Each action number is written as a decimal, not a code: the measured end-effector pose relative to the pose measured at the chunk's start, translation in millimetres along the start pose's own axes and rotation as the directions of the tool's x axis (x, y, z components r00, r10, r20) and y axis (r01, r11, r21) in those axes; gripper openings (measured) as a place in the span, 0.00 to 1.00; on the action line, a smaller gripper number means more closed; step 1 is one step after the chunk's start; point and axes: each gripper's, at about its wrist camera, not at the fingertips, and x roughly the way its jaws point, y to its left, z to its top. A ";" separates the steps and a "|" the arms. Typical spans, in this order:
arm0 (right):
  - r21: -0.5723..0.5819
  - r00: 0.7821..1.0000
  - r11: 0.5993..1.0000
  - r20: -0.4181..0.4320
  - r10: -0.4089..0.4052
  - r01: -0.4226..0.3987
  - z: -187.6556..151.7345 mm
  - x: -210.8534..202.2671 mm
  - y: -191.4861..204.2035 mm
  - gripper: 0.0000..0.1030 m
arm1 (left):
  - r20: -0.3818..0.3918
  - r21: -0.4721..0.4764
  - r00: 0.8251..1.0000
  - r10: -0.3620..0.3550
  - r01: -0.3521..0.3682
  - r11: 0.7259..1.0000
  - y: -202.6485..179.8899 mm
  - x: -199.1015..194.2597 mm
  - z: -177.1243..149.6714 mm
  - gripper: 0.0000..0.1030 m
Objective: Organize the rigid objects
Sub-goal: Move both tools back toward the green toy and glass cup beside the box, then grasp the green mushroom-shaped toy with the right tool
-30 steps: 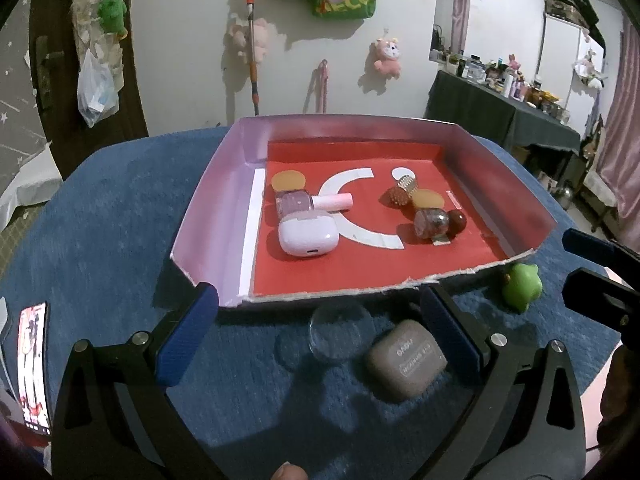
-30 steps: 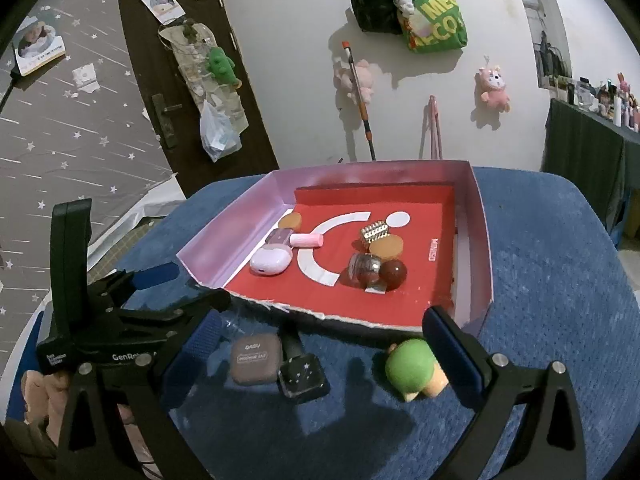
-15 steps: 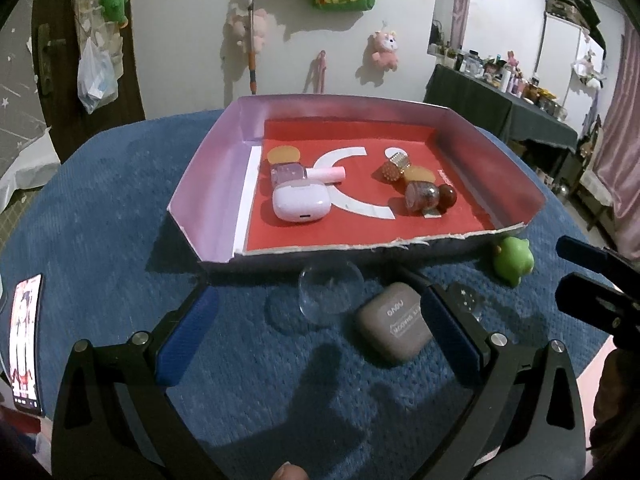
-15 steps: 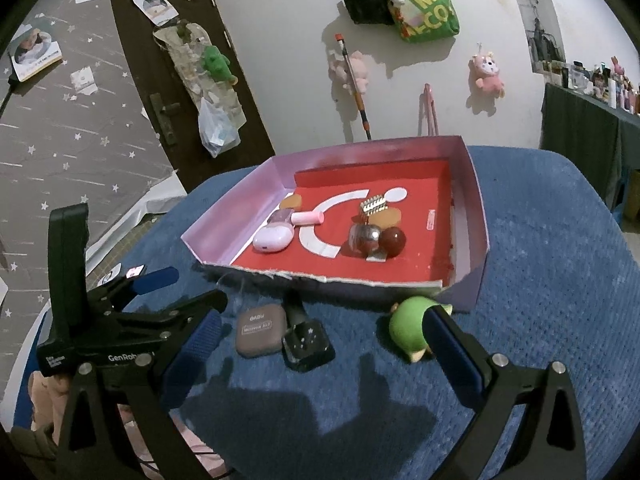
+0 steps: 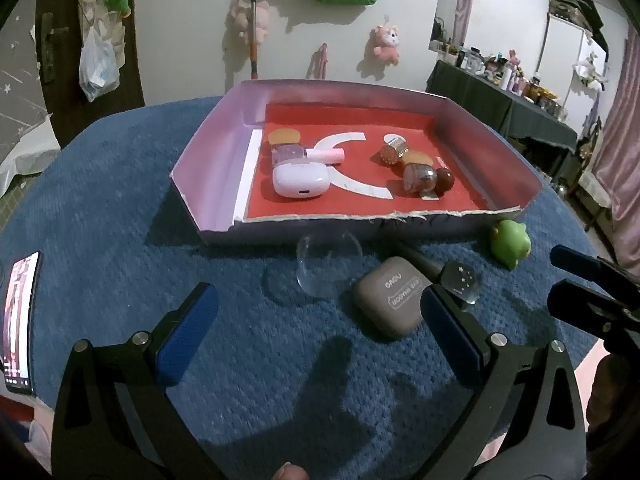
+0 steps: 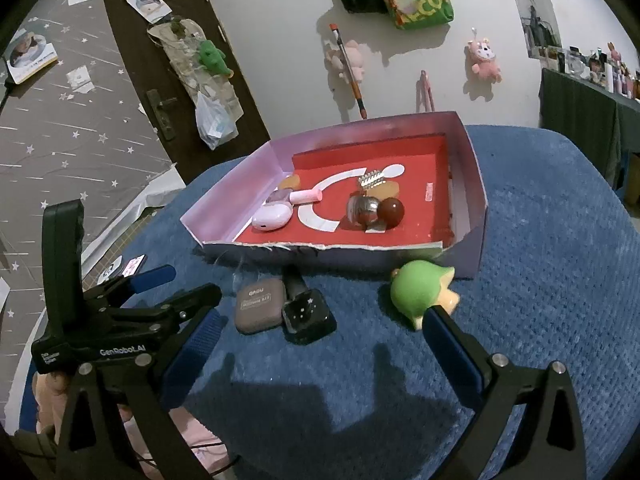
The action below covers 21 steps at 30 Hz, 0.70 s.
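Note:
A pink-walled box (image 5: 208, 160) (image 6: 474, 176) with a red floor holds a white earbud case (image 5: 300, 181) (image 6: 271, 218), a pink tube, a brown ball (image 5: 445, 179) (image 6: 391, 210) and other small items. In front of it on the blue cloth lie a clear dome (image 5: 328, 266), a grey-brown earbud case (image 5: 390, 296) (image 6: 258, 305), a dark star-specked bottle (image 5: 462, 276) (image 6: 306, 314) and a green toy (image 5: 510, 243) (image 6: 420, 294). My left gripper (image 5: 318, 330) (image 6: 176, 284) stands open just short of the dome and grey case. My right gripper (image 6: 320, 354) is open, its right finger beside the green toy.
A phone (image 5: 18, 320) with a lit screen lies at the cloth's left edge. Plush toys and a bag hang on the white wall behind. A dark door (image 6: 160, 60) stands at the left. A cluttered dark table (image 5: 512, 100) lines the right side.
Both grippers have drawn back and risen from the box. The star-specked bottle has come into the left wrist view, and the green toy sits nearer the right gripper's right finger.

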 end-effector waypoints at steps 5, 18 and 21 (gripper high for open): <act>0.004 1.000 1.000 -0.013 0.003 -0.003 -6.5 1.0 0.0 1.00 | -0.013 -0.003 1.000 -0.003 0.003 1.000 -1.0 0.2 -6.6 1.00; -0.003 0.999 1.000 -0.037 -0.012 0.012 -21.0 4.7 2.0 1.00 | -0.048 -0.019 0.999 -0.014 0.013 1.000 -1.4 6.1 -19.9 1.00; -0.018 0.999 0.999 -0.039 -0.028 0.028 -25.2 6.2 3.3 1.00 | -0.057 -0.021 0.998 -0.016 0.015 1.000 -1.8 8.2 -23.3 1.00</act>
